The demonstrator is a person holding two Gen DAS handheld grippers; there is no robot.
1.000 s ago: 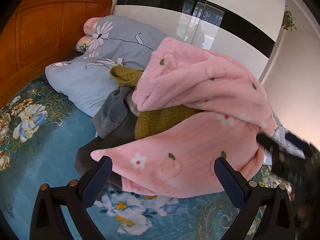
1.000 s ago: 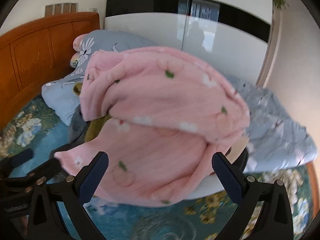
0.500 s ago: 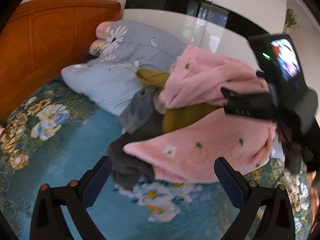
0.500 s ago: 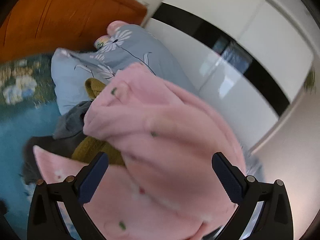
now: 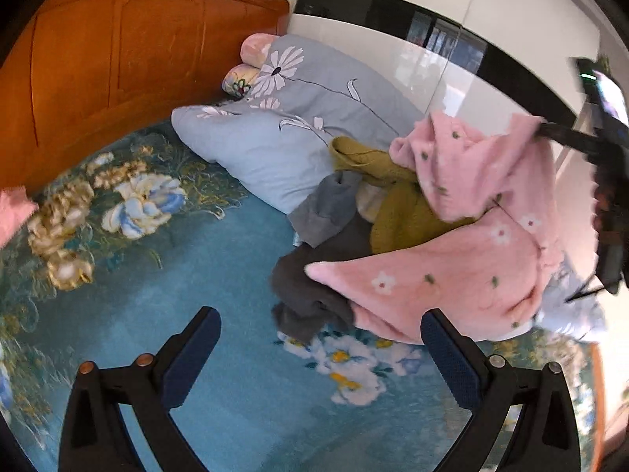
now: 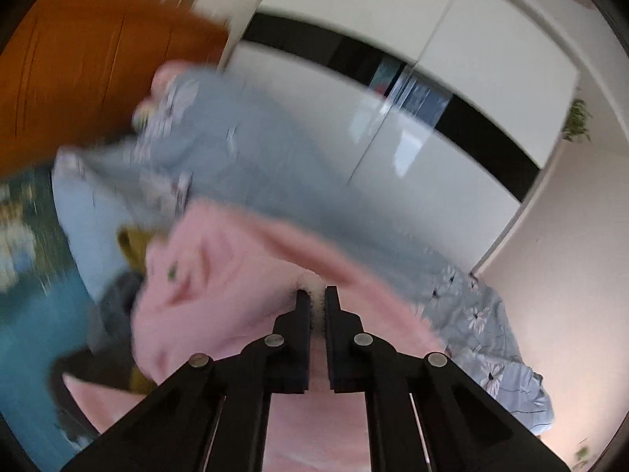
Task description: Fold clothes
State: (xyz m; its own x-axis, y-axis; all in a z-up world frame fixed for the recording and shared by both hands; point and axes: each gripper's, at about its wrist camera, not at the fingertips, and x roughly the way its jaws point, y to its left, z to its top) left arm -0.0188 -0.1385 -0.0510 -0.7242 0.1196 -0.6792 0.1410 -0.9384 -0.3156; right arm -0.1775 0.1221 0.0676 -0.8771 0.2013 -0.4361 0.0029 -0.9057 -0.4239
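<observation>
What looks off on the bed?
Clothes sit in an unfolded heap against the quilt. The right gripper is shut on the pink top, one edge lifted; the left gripper is open, holding nothing.

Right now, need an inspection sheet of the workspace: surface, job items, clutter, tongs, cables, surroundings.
Surface: bed with teal floral bedspread.
Job's things: pink fleece garment on top of a pile with mustard knit and grey clothes.
Clutter: blue-grey duvet, pink pillows.
Tongs: left tongs open, holding nothing; right tongs shut on the pink fleece garment.
Cables: nothing seen.
Surroundings: wooden headboard, white wardrobe.
</observation>
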